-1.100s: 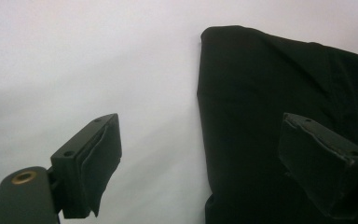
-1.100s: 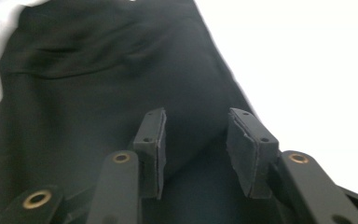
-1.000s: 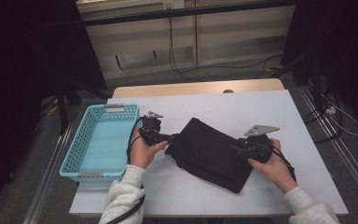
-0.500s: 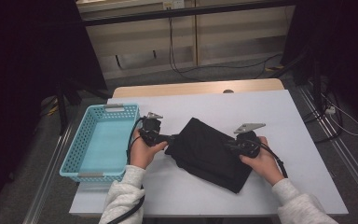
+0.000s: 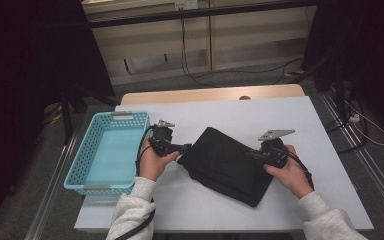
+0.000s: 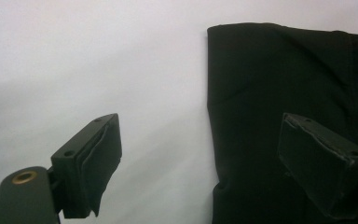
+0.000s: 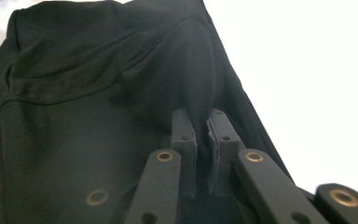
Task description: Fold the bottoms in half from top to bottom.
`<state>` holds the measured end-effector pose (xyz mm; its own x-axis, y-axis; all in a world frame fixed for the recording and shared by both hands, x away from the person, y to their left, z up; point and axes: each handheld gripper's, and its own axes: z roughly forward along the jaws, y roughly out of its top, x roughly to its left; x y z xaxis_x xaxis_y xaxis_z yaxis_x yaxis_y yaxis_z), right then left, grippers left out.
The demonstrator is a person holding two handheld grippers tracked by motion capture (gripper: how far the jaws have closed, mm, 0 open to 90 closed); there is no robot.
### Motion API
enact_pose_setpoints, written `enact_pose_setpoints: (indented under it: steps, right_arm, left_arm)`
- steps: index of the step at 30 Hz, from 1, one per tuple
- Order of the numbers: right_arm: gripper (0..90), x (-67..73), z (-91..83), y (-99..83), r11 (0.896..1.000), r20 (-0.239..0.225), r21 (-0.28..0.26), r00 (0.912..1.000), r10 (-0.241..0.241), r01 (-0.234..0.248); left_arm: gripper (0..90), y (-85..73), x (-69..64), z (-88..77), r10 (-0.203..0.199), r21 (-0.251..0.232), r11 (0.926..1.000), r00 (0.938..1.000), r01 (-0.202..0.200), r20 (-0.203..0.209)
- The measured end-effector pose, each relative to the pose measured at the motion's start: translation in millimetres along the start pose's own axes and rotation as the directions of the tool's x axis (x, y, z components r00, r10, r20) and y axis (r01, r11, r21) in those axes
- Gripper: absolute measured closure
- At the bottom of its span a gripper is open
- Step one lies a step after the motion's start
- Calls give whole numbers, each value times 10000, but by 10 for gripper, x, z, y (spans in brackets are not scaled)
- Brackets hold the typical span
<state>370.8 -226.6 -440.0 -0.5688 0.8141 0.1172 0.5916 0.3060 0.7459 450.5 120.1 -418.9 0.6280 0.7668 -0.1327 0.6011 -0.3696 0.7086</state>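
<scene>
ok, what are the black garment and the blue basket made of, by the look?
Garment: soft knit fabric, matte black, probably cotton or a blend; it creases and shows stitched seams, bunching where the right gripper pinches it. Basket: moulded plastic, light blue with a slight sheen; latticed walls.

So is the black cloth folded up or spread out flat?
Folded. The black cloth lies as a compact, layered bundle on the table, and the right tool pinches up a ridge of it.

Blue basket [image 5: 107, 150] on white table [image 5: 300, 125]
</scene>
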Motion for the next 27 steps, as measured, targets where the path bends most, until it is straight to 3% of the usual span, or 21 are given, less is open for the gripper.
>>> enact_pose_setpoints:
  steps: [3,10,27]
  right_arm:
    - [833,18,-76,-14,10000,-11,-68,10000,-71,71]
    - [833,-24,-220,-48,9992,-88,-239,9994,323,-325]
    - [832,-67,-360,-149,9983,65,-281,9987,511,-509]
  left_arm:
    - [139,6,8,-8,24,-36,10000,10000,-24,-17]
    - [139,7,-16,4,9,-70,10000,10000,-9,-10]
    - [137,1,-41,2,80,-52,10000,10000,-80,46]
